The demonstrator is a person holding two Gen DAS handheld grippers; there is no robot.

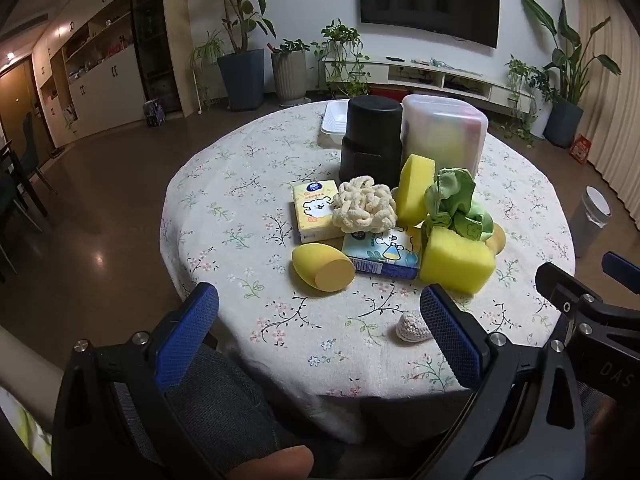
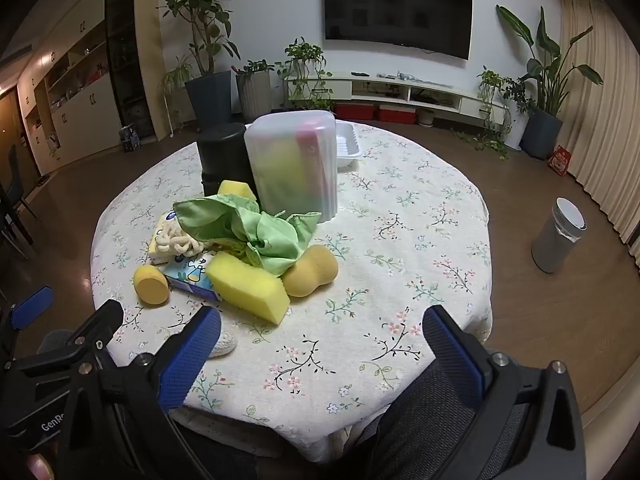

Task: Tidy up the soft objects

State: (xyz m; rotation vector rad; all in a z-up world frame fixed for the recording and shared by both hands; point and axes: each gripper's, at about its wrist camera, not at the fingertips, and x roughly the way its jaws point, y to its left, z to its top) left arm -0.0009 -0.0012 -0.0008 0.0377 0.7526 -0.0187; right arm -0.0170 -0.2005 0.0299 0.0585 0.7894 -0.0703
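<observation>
A pile of soft things lies mid-table: a yellow block sponge point(image 1: 458, 260) point(image 2: 248, 284), a second yellow sponge point(image 1: 416, 190) on edge, a green cloth point(image 1: 452, 200) point(image 2: 248, 228), a cream chenille bundle point(image 1: 364, 206) point(image 2: 178, 242), an egg-shaped yellow sponge point(image 1: 322, 268) point(image 2: 151, 284), a tan peanut-shaped sponge point(image 2: 310, 270) and two tissue packs point(image 1: 314, 210) point(image 1: 384, 254). A small white crocheted piece point(image 1: 412, 326) point(image 2: 222, 346) lies near the front edge. My left gripper point(image 1: 320, 320) and right gripper point(image 2: 320, 344) are both open and empty, held at the near edge.
A black cylinder point(image 1: 372, 136) point(image 2: 224, 152), a translucent lidded box point(image 1: 444, 132) point(image 2: 294, 164) holding sponges and a white tray point(image 1: 334, 120) point(image 2: 348, 146) stand behind the pile. The round table has a floral cloth point(image 1: 240, 200) point(image 2: 420, 240). A grey bin point(image 2: 558, 236) stands on the floor at right.
</observation>
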